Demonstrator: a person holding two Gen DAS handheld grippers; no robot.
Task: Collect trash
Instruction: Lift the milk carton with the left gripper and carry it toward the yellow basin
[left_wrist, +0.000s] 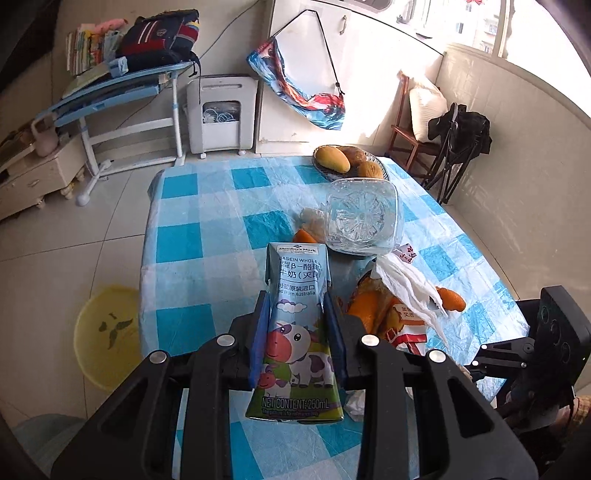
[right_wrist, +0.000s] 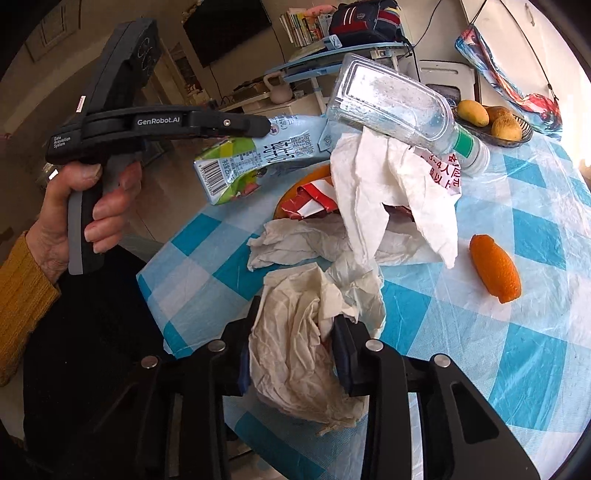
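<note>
The left gripper (left_wrist: 297, 332) is clamping its jaws on a milk carton (left_wrist: 295, 325), a slim pale-blue pack printed with a cartoon cow, Chinese lettering and a net-content line at its near end; in the right wrist view the same carton is showing a barcode and a dented green side, lifted above the table edge with a hand (right_wrist: 92, 206) in a mustard sleeve gripping the tool. The right gripper (right_wrist: 291, 354) is squeezing a crumpled, stained tissue (right_wrist: 295, 350) between its jaws, the wad bulging out above and below the pads at the near edge of the table (right_wrist: 517, 369). The rest of the trash is lying in a heap at mid-table: a clear plastic bottle (right_wrist: 399, 107) on its side with a green label band and white cap, a white paper towel (right_wrist: 369, 192) draped beneath it, a red-and-white wrapper (right_wrist: 310, 203), more crumpled tissues (right_wrist: 295, 240), and an orange peel (right_wrist: 495, 269) lying apart to the right. The table is wearing a blue-and-white checked plastic cloth, wrinkled throughout. At its far end a dish of mangoes (left_wrist: 347, 162) is sitting. Beyond, a blue-framed child's desk (left_wrist: 122, 92) is carrying books and a dark backpack (left_wrist: 159, 37), a white appliance (left_wrist: 221, 110) is standing by a cabinet, a yellow basin (left_wrist: 107, 332) is resting on the tiled floor at left, and a wooden chair (left_wrist: 410, 136) is standing by the sunlit window at right.
</note>
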